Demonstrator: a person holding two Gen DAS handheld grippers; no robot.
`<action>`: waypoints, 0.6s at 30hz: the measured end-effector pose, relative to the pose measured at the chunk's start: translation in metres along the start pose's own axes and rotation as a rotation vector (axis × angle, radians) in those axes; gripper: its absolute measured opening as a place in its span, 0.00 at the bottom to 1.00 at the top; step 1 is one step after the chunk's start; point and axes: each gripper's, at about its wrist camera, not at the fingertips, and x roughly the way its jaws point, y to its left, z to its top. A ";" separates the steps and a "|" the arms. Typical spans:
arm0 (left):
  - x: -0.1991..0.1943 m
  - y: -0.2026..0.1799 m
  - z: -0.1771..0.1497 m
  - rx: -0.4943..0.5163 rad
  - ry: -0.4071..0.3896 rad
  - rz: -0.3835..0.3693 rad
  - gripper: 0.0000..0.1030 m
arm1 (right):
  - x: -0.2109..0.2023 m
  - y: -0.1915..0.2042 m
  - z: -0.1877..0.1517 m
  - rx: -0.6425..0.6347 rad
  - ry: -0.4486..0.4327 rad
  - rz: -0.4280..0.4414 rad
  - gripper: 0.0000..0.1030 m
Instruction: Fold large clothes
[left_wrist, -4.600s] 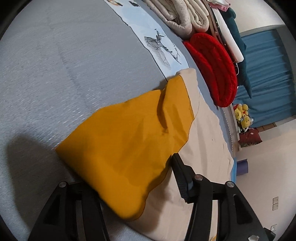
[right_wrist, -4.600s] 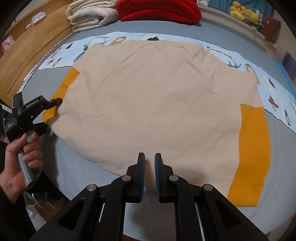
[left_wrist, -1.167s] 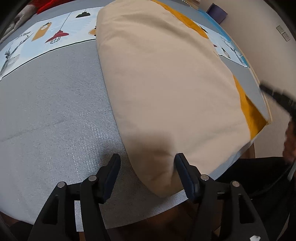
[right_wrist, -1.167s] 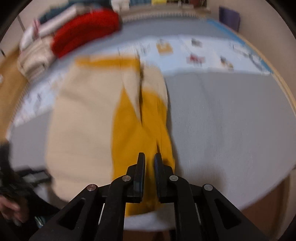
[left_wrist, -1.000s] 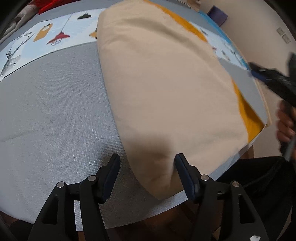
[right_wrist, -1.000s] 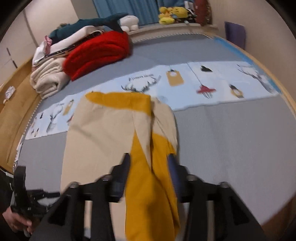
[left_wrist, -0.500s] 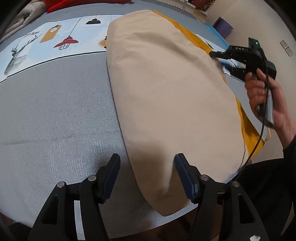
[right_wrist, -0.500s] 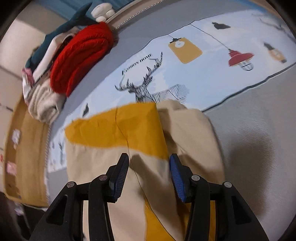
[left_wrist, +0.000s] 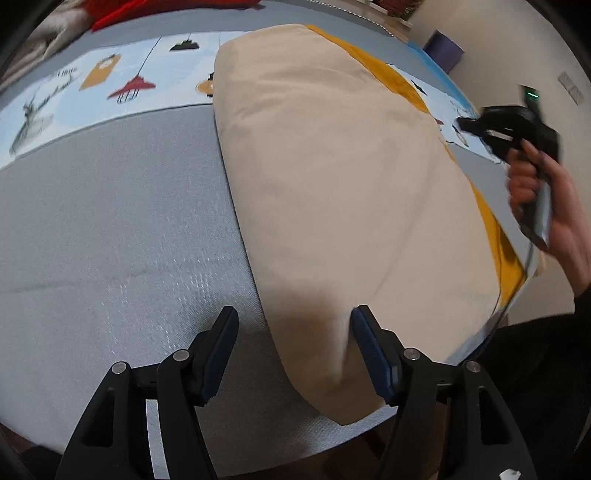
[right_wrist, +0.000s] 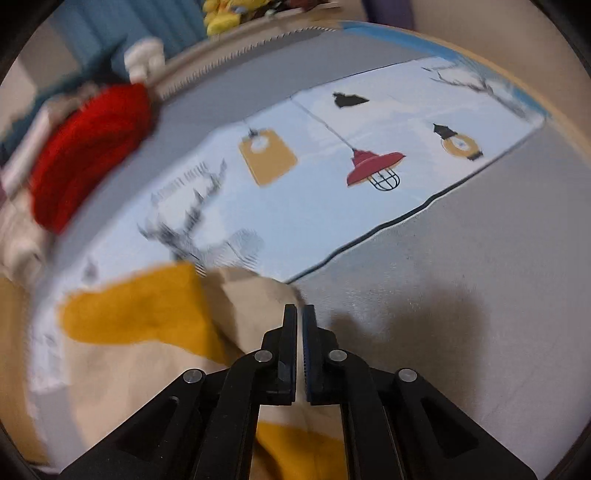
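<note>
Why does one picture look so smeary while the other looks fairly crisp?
Right wrist view: motion blur smears the red blanket and the yellow cloth, though the tongs stay sharp. Left wrist view: mostly sharp, only the right hand is blurred; the fisheye lens bends the grey mat.

Dim fisheye views, right wrist motion-blurred
</note>
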 end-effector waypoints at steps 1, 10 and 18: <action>0.000 -0.001 0.000 0.003 -0.002 0.003 0.59 | -0.010 0.004 0.000 -0.028 -0.027 0.029 0.06; -0.016 -0.014 -0.003 0.036 -0.070 -0.013 0.55 | -0.010 0.058 -0.113 -0.658 0.298 0.066 0.23; -0.016 -0.007 -0.008 0.004 -0.047 -0.025 0.52 | -0.028 0.031 -0.116 -0.618 0.277 0.009 0.23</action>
